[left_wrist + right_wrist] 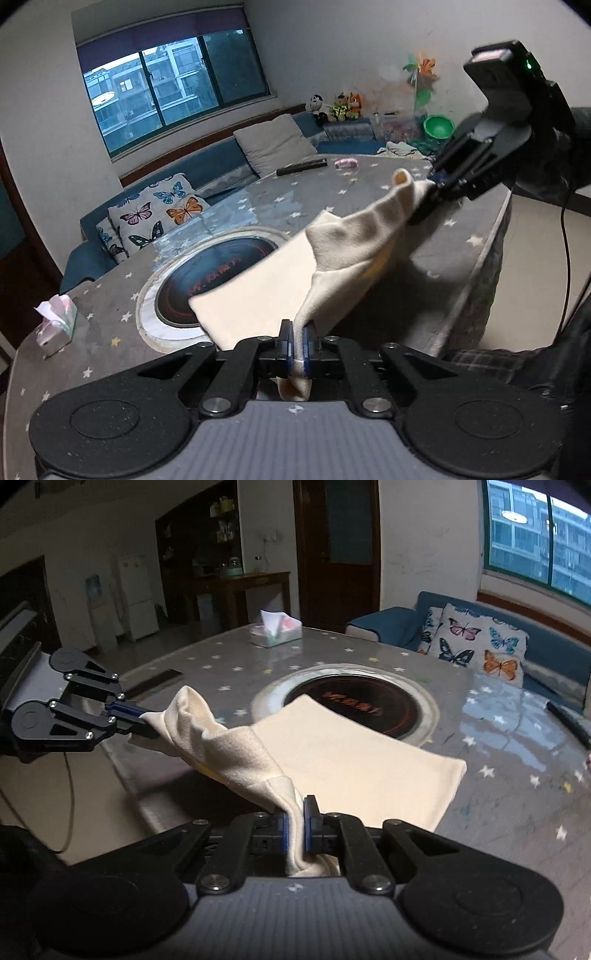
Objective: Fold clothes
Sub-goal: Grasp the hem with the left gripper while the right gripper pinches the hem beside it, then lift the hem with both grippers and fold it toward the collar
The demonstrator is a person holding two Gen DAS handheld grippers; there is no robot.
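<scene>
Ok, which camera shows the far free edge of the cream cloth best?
Right wrist view: the cream cloth lies spread toward the round burner, far edge fully visible. Left wrist view shows the cloth foreshortened, its right part hidden behind the lifted fold.

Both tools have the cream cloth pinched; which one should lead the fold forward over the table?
Neither clearly. The left tool and the right tool each clamp a near corner of the cream cloth, so probably both move together.

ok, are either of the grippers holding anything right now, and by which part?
Both hold the cream garment. The left gripper and right gripper are each shut on a bunched bit of its near edge, lifted off the table; the far end lies flat.
</scene>
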